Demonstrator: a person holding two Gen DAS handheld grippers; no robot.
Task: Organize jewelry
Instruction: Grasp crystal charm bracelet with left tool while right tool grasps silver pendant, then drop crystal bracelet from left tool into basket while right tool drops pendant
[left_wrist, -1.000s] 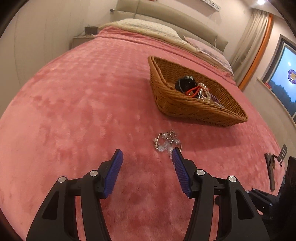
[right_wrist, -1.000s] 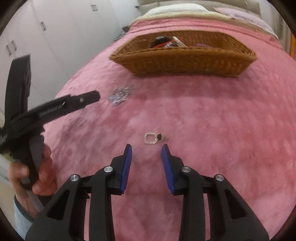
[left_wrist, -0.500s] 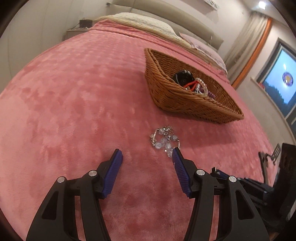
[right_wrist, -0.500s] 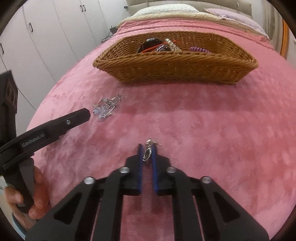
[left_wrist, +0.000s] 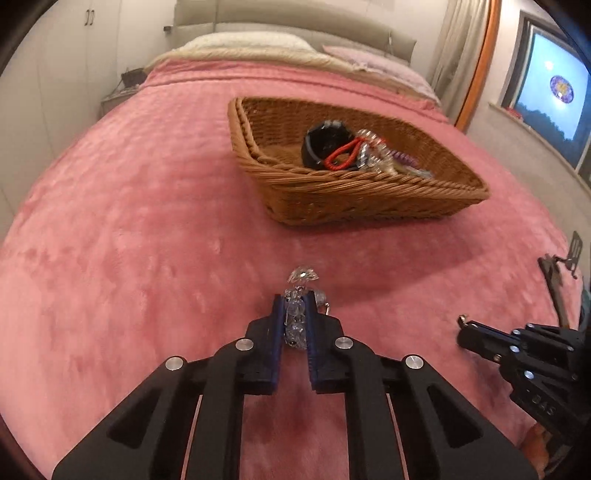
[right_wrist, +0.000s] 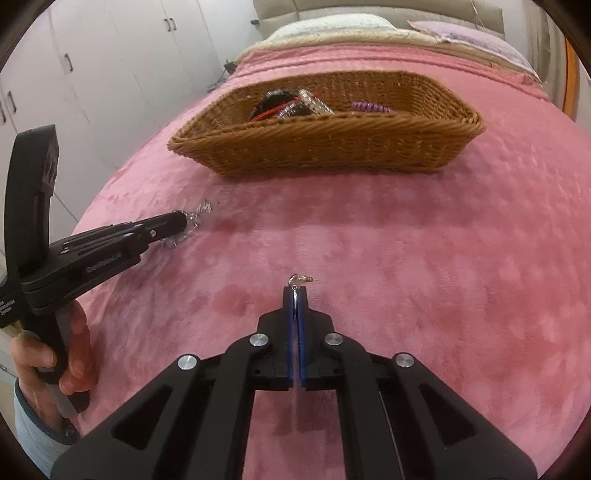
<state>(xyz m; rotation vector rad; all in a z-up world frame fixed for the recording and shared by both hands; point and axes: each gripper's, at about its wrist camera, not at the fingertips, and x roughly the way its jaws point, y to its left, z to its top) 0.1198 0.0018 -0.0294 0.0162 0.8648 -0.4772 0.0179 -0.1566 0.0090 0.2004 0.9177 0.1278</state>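
Closing left tongs (left_wrist: 294, 314) pinch clear crystal bead bracelet (left_wrist: 295, 317) on pink plush bed (left_wrist: 129, 229); right tongs (right_wrist: 295, 299) clamped on small gold earring (right_wrist: 300, 280).

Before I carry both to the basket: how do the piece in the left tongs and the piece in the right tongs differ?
The clear crystal-bead bracelet in the left tongs is a bulky cluster filling the closing jaws; the small gold-toned hook earring in the right tongs is a thin wire piece, only its tip showing past shut jaws. Both are gripped over the pink plush blanket, short of the brown wicker basket.
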